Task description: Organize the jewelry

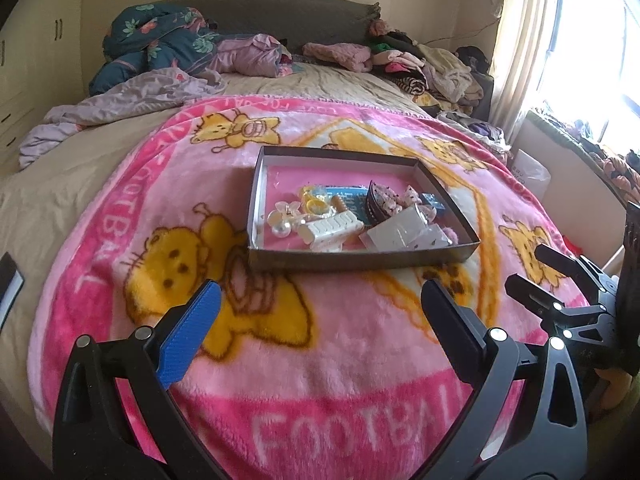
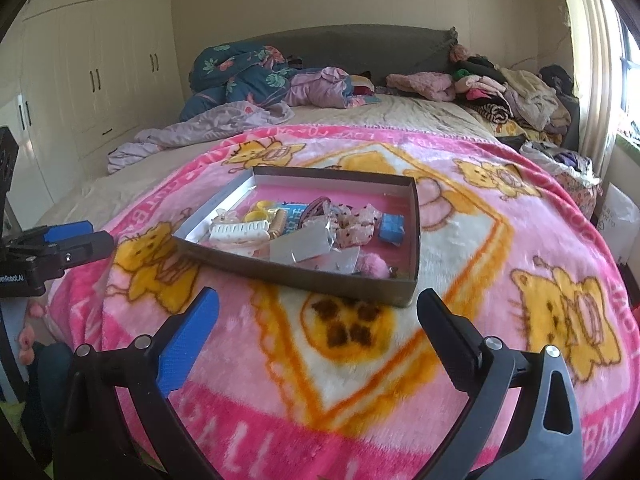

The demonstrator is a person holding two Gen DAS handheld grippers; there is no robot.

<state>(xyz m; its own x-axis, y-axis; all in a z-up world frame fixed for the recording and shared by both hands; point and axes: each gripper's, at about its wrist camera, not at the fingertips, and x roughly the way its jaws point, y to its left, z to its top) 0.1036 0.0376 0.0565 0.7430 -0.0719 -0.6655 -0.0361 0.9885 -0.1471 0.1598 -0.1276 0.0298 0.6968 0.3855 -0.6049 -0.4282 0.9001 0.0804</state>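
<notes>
A shallow brown cardboard tray [image 1: 360, 258] with a pink floor sits on the pink cartoon blanket [image 1: 320, 360]. In it lie a white claw clip [image 1: 332, 228], yellow rings [image 1: 316, 202], a pearl flower piece [image 1: 282, 216], a dark band with bows [image 1: 380, 196], white cards [image 1: 400, 234] and a pink pompom [image 1: 450, 236]. My left gripper [image 1: 320, 286] hovers just short of the tray's near wall, open and empty. The right gripper [image 2: 318, 294] stands open and empty before the tray [image 2: 280, 276], near its right corner. Each gripper also shows from the side: right gripper [image 1: 528, 268], left gripper [image 2: 86, 236].
Crumpled bedding [image 2: 240, 76] and heaps of clothes [image 2: 520, 92] cover the head of the bed. Cream wardrobes [image 2: 100, 72] line the left wall. A curtain [image 1: 520, 40] and bright window are on the right, with a white bag [image 2: 618, 220] beside the bed.
</notes>
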